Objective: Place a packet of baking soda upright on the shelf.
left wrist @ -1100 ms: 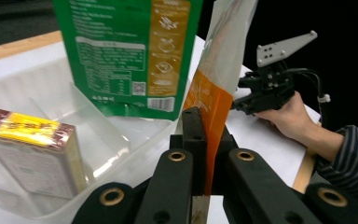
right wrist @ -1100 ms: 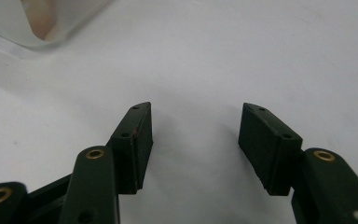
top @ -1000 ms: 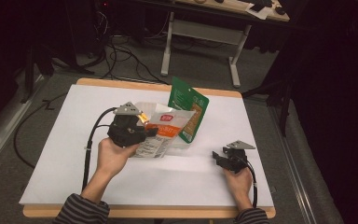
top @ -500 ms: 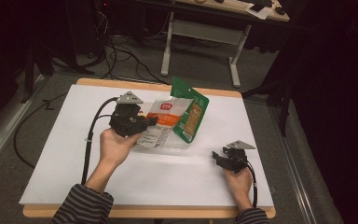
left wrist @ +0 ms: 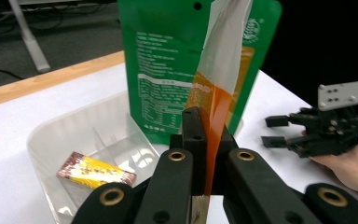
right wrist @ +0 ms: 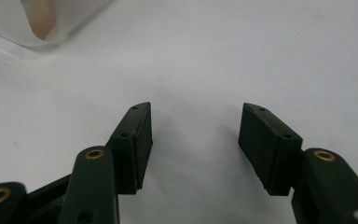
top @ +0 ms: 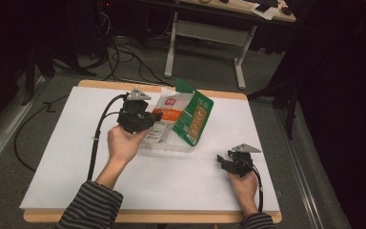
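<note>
Above a clear tray [left wrist: 42,140] on the white table [top: 76,157], the left gripper [left wrist: 204,154] pinches an orange-and-white sachet [left wrist: 216,88] edge-on, its jaws pressed together on the packet's lower end. Just behind the sachet a green pouch [left wrist: 163,56] stands upright at the tray's far side. Inside the tray lies a small yellow packet [left wrist: 95,170]. Well apart, the right gripper [top: 229,164] rests low over bare table, jaws spread and holding nothing.

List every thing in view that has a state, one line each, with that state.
left claw: shut on the orange-and-clear packet, held above the tray.
orange-and-clear packet: pinched at its lower edge, standing upright.
green pouch: upright, leaning at the tray's far side.
clear tray: open, on the table.
yellow snack bar: lying flat in the tray.
right claw: open, nothing between the jaws.
</note>
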A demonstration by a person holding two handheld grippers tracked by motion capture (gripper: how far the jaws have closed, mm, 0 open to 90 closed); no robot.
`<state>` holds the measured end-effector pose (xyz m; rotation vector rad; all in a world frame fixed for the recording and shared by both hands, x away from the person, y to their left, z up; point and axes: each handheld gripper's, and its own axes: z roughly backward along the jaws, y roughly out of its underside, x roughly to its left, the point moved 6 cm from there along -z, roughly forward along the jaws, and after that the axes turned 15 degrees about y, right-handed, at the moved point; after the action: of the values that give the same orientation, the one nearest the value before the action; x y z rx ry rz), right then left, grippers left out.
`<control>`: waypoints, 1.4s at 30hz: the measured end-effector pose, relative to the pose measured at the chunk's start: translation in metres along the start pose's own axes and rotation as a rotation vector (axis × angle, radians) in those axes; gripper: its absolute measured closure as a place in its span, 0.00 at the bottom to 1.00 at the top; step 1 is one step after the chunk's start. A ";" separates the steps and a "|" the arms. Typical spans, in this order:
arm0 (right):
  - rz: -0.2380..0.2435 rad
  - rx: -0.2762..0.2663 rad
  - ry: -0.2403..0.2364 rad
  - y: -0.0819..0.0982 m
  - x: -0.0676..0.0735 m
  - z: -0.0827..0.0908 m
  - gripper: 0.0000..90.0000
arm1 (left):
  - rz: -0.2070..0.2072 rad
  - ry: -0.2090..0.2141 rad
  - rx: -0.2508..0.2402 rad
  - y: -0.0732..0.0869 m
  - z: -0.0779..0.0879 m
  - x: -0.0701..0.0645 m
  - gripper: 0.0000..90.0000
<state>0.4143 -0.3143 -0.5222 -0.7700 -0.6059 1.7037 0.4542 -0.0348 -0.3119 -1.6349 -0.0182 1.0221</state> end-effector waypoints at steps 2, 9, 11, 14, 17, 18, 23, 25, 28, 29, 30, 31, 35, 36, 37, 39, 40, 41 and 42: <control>0.001 -0.001 0.001 0.000 0.000 0.000 0.50 | -0.004 -0.009 -0.009 -0.001 -0.003 0.002 1.00; 0.004 -0.003 0.002 0.000 0.000 0.000 0.50 | -0.023 -0.043 -0.013 0.001 -0.015 0.010 1.00; 0.002 0.000 0.001 0.000 0.000 0.000 0.50 | -0.014 -0.052 -0.015 0.002 -0.019 0.014 1.00; 0.004 -0.004 0.002 0.000 0.000 0.000 0.50 | -0.021 -0.073 -0.008 0.005 -0.025 0.019 1.00; 0.004 -0.002 0.001 0.000 0.000 0.000 0.50 | -0.018 -0.087 0.002 0.009 -0.028 0.023 1.00; 0.004 -0.001 0.001 0.000 0.000 0.000 0.50 | -0.019 -0.091 0.008 0.010 -0.029 0.025 1.00; 0.003 -0.001 0.002 0.000 0.000 0.000 0.50 | -0.005 -0.109 0.049 0.020 -0.032 0.033 0.99; 0.003 -0.001 0.002 0.000 0.000 0.000 0.50 | -0.004 -0.116 0.072 0.024 -0.032 0.036 0.99; 0.007 -0.003 0.001 0.000 -0.001 0.000 0.50 | 0.004 -0.118 0.070 0.024 -0.032 0.037 0.99; 0.007 -0.003 0.002 0.000 -0.001 0.000 0.50 | 0.001 -0.117 0.073 0.024 -0.032 0.037 0.98; 0.003 -0.001 0.003 0.000 0.000 0.000 0.50 | -0.002 -0.116 0.076 0.024 -0.031 0.037 0.98; 0.003 -0.001 0.002 0.000 0.000 0.000 0.50 | -0.004 -0.116 0.079 0.023 -0.031 0.037 0.97; 0.004 -0.002 0.002 0.000 0.000 0.000 0.50 | -0.008 -0.117 0.091 0.022 -0.032 0.037 0.95; 0.006 -0.002 0.002 0.000 0.000 0.000 0.50 | -0.010 -0.116 0.095 0.022 -0.033 0.036 0.95; 0.003 -0.001 0.002 0.000 0.000 0.000 0.50 | -0.012 -0.116 0.098 0.022 -0.034 0.036 0.94; 0.003 -0.001 0.002 0.000 0.000 0.000 0.50 | -0.018 -0.117 0.113 0.022 -0.035 0.036 0.92; 0.003 -0.001 0.002 0.000 0.000 0.000 0.50 | -0.020 -0.119 0.115 0.021 -0.037 0.035 0.90; 0.003 -0.001 0.003 0.000 0.000 0.000 0.50 | -0.021 -0.120 0.119 0.020 -0.037 0.035 0.90; 0.003 -0.001 0.003 0.000 0.000 0.000 0.50 | -0.018 -0.119 0.122 0.020 -0.038 0.034 0.88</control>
<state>0.4143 -0.3146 -0.5222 -0.7744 -0.6035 1.7049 0.4896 -0.0544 -0.3494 -1.4597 -0.0491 1.0853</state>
